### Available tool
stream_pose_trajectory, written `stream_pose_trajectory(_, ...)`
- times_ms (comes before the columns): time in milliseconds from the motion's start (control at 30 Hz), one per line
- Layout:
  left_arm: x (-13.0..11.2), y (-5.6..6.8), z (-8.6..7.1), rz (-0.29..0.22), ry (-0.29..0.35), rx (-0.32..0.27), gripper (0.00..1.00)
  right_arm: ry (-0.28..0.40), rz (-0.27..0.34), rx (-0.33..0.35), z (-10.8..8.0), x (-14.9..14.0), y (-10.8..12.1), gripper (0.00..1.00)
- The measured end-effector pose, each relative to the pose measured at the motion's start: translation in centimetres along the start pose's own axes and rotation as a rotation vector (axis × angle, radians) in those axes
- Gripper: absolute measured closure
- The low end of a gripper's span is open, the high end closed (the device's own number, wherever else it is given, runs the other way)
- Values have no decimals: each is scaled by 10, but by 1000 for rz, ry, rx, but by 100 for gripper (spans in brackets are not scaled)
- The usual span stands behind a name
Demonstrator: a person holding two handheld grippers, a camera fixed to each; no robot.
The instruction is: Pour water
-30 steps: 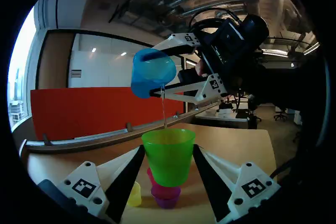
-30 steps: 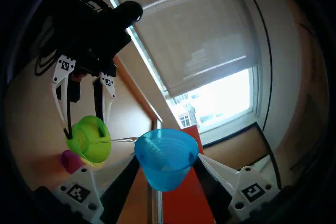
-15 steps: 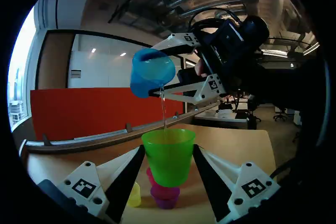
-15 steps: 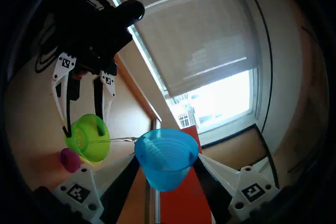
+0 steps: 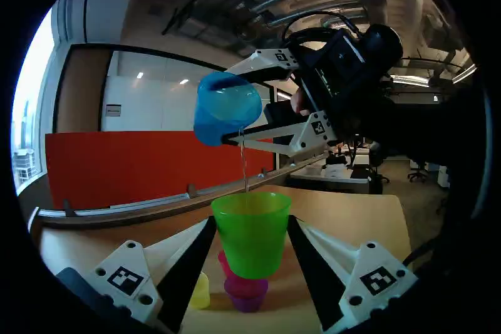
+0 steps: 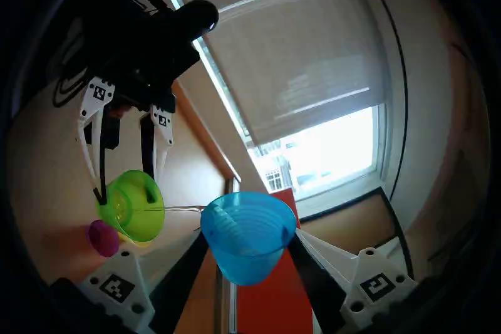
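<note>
Above the table (image 5: 351,215), the right gripper (image 5: 228,107) is held high in the left gripper view, reaching in from the right with a hand (image 5: 298,99) partly seen behind its dark body. It is tipped so that the blue cup (image 5: 227,108) clamped between its two fingers leans mouth-down to one side. A thin stream of water (image 5: 243,165) is seen falling from the blue cup's lower rim into the green cup (image 5: 252,240) directly beneath. The green cup is held upright, lower and nearer, by the left gripper (image 5: 250,224), whose fingers are pressed against its two sides just under the rim. Square black-and-white markers (image 5: 125,279) are carried on the white fingers of both grippers; their patterns are printed blocks rather than letters. Behind and below the green cup, a purple cup (image 5: 246,287) is partly covered by it, and a yellow cup (image 5: 201,290) is partly hidden beside the left finger; both are standing on the table. A red wall panel (image 5: 138,165) is seen beyond the table's far edge. In the right gripper view, the blue cup is gripped at both sides with its ribbed inside turned to the camera, and a window (image 6: 325,146) under a lowered blind (image 6: 294,52) is seen behind it.
</note>
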State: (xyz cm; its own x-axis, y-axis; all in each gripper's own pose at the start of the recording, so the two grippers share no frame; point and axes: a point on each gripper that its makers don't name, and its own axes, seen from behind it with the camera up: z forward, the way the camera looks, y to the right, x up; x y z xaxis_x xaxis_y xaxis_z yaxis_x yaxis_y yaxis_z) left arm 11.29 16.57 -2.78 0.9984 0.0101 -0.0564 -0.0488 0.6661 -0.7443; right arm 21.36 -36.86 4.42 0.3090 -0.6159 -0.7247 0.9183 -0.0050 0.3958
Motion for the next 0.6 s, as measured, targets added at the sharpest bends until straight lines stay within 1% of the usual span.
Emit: stream_pose_trajectory(600,4,1,-1,0,7,2,17,-4,-28,0,-1,1,1,11)
